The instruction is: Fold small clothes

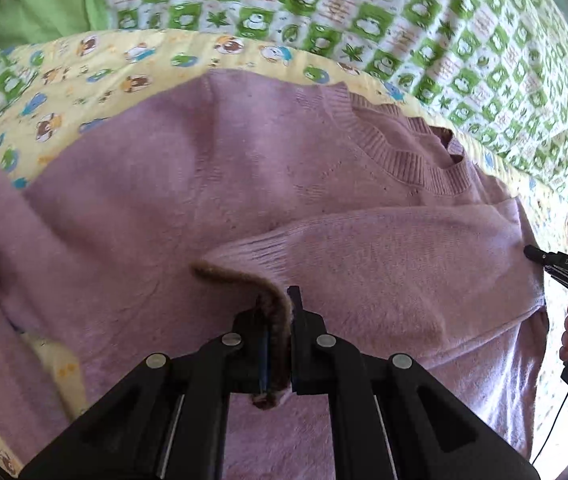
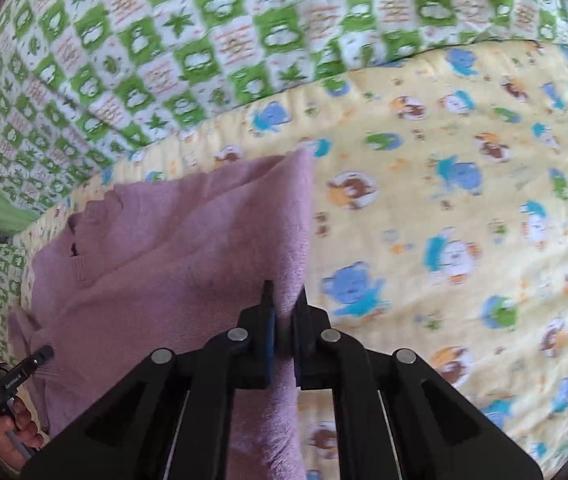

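Observation:
A small lilac knit sweater (image 1: 212, 184) lies on a yellow cartoon-print sheet (image 1: 84, 72), its ribbed neckline (image 1: 387, 148) toward the far right. One sleeve (image 1: 383, 248) is folded across the body. My left gripper (image 1: 280, 320) is shut on that sleeve's brown-trimmed cuff (image 1: 244, 280). My right gripper (image 2: 284, 312) is shut on the sweater's right edge (image 2: 287, 240), lifting a fold of it. The right gripper also shows at the right edge of the left wrist view (image 1: 539, 258), touching the sweater's side. The left gripper shows at the lower left of the right wrist view (image 2: 40, 356).
A green-and-white checked quilt (image 2: 164, 40) lies behind the yellow sheet (image 2: 463, 200). A plain green cloth (image 1: 44, 4) sits at the far left. Open yellow sheet lies to the right of the sweater in the right wrist view.

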{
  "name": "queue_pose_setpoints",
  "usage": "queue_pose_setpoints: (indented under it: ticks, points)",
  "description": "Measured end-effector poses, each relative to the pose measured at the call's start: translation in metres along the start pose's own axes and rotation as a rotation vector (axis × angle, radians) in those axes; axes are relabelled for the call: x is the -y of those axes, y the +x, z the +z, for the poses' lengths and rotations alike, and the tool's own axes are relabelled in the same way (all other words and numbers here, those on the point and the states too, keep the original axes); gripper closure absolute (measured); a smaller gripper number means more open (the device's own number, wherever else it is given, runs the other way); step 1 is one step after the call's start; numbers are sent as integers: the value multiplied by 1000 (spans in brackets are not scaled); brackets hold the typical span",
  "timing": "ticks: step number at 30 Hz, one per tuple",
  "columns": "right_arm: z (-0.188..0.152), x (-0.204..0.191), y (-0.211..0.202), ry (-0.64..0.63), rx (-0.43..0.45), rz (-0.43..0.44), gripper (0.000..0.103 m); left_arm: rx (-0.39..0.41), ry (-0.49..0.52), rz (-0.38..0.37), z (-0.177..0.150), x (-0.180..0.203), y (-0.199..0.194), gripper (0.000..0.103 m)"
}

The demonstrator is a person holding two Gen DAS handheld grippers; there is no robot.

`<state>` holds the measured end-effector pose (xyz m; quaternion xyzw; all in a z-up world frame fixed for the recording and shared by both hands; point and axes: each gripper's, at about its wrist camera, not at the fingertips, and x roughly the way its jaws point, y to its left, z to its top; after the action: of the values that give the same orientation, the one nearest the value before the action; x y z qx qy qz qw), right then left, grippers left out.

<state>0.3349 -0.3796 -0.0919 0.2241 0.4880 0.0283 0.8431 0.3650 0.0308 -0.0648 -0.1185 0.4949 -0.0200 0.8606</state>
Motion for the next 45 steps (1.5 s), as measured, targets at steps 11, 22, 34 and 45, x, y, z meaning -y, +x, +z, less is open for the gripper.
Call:
queue_pose_setpoints:
  ticks: [11, 22, 34, 45]
  points:
    - [-17, -15, -15, 47, 40, -39, 65, -6, -78, 50, -16, -51, -40, 80]
    - [-94, -112, -58, -81, -22, 148, 64, -46, -417, 173, -87, -151, -114, 19]
    - [-136, -163, -64, -192, -103, 202, 65, -24, -250, 44, -74, -115, -104, 95]
    - [-127, -128, -89, -96, -11, 161, 65, 16, 159, -362, 19, 141, -111, 70]
